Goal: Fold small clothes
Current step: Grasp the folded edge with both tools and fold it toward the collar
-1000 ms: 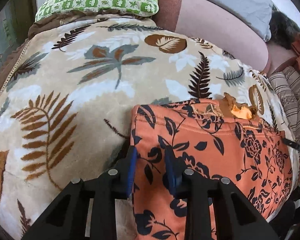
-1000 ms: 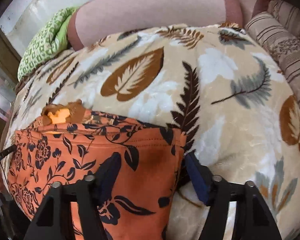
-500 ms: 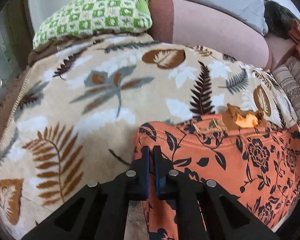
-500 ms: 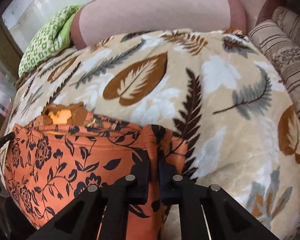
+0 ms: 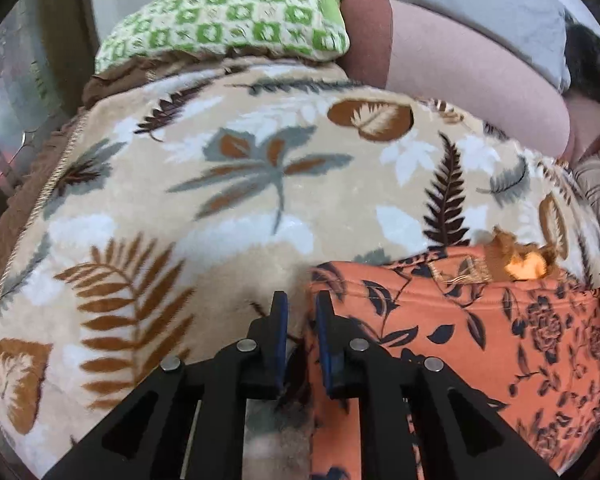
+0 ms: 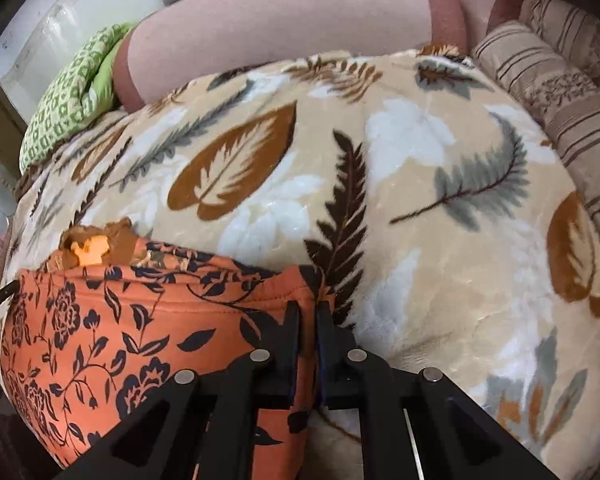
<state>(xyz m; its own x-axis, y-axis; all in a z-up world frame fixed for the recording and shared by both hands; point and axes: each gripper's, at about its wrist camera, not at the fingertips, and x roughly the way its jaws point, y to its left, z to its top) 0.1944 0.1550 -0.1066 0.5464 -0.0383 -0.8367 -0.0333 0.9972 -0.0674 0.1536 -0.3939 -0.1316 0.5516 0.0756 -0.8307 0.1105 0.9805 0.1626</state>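
Observation:
An orange garment with a dark floral print (image 5: 480, 344) lies on a leaf-patterned blanket (image 5: 236, 200); it also shows in the right wrist view (image 6: 140, 320). My left gripper (image 5: 300, 308) stands at the garment's left edge with its jaws slightly apart, and the cloth lies just right of the gap, so no grip shows. My right gripper (image 6: 308, 316) is shut on the garment's right edge near the top corner. A crumpled orange-brown bit (image 6: 88, 246) sticks out at the garment's far edge.
A green checked pillow (image 5: 228, 16) and a pink bolster (image 5: 460, 64) lie at the far side of the blanket. Striped cushions (image 6: 560, 92) line the right side. A grey pillow (image 5: 500, 4) sits behind the bolster.
Both grippers closed on the garment's side edges half a second ago. Since then the left jaws have parted slightly and lifted; the right stays shut and has lifted.

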